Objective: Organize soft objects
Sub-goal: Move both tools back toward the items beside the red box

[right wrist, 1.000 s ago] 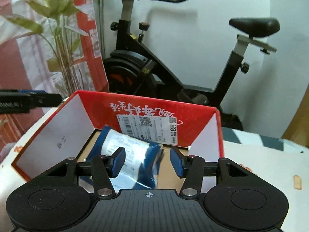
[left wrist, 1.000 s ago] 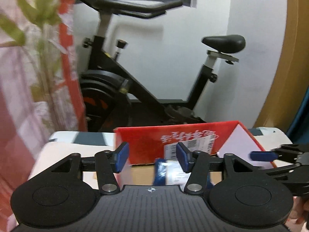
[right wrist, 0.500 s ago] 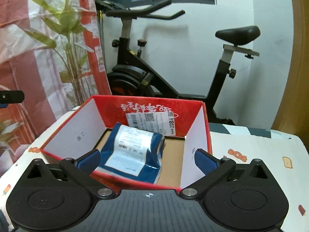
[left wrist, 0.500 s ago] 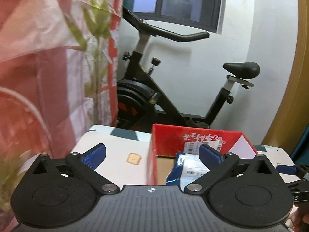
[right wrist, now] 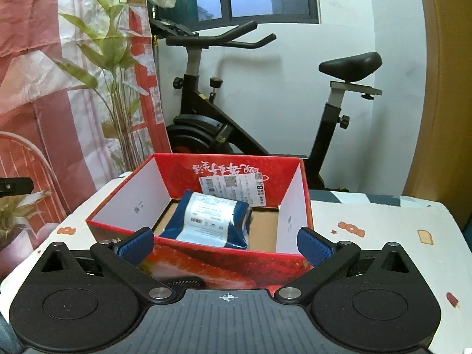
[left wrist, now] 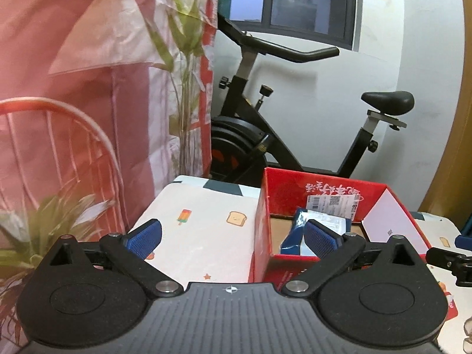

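A soft blue package with a white label [right wrist: 211, 221] lies inside an open red cardboard box [right wrist: 194, 255] on the table; it also shows in the left wrist view [left wrist: 321, 230], inside the same box [left wrist: 323, 187]. My right gripper [right wrist: 225, 243] is open and empty, held back in front of the box's near wall. My left gripper [left wrist: 233, 236] is open and empty, to the left of the box over the tablecloth. The right gripper's tip [left wrist: 448, 258] shows at the right edge of the left wrist view.
The table has a white cloth with small printed pictures [left wrist: 206, 230]. A black exercise bike [right wrist: 236, 124] stands behind the table by the white wall. A pink curtain and a leafy plant [right wrist: 115, 67] are at the left, with a red wire chair [left wrist: 67, 159].
Both grippers have opened wide and pulled back from the box. The blue package now lies free in the box. The left gripper has moved to the left.
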`<state>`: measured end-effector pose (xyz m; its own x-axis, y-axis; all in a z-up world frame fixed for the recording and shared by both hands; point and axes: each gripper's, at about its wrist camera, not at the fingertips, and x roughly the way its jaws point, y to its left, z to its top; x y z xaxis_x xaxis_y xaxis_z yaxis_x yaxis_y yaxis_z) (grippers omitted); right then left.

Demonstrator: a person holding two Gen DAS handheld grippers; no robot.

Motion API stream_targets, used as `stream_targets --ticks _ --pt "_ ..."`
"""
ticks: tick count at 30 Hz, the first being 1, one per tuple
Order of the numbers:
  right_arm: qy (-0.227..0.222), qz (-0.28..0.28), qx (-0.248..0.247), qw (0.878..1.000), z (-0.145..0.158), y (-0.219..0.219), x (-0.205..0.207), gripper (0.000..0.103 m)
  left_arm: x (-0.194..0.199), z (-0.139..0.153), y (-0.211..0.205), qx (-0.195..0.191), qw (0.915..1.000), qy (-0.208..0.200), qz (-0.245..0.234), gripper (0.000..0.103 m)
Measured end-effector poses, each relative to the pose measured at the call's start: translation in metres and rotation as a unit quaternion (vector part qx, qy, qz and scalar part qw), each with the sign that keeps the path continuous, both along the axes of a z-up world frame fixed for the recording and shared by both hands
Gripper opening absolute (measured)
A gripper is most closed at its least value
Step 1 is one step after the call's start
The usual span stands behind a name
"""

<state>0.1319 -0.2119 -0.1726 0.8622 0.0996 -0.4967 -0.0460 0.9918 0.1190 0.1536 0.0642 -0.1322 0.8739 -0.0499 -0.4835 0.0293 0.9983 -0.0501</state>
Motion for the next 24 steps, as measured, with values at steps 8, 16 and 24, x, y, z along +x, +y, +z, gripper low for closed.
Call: stream_targets --ticks 8,16,24 --pt "-0.005 0.003 -0.007 1.000 0.000 0.009 -0.008 0.103 -0.008 0.000 0.003 -0.009 0.9999 0.008 0.008 0.103" --pt "-0.004 0.007 -0.007 1.000 -0.006 0.012 -0.009 0.103 -0.010 -0.011 -0.001 0.004 0.9996 0.021 0.020 0.103" --pt "0.016 0.001 0.006 1.000 -0.027 0.013 -0.010 0.103 -0.013 -0.025 0.001 -0.013 0.9986 0.041 0.033 0.103"
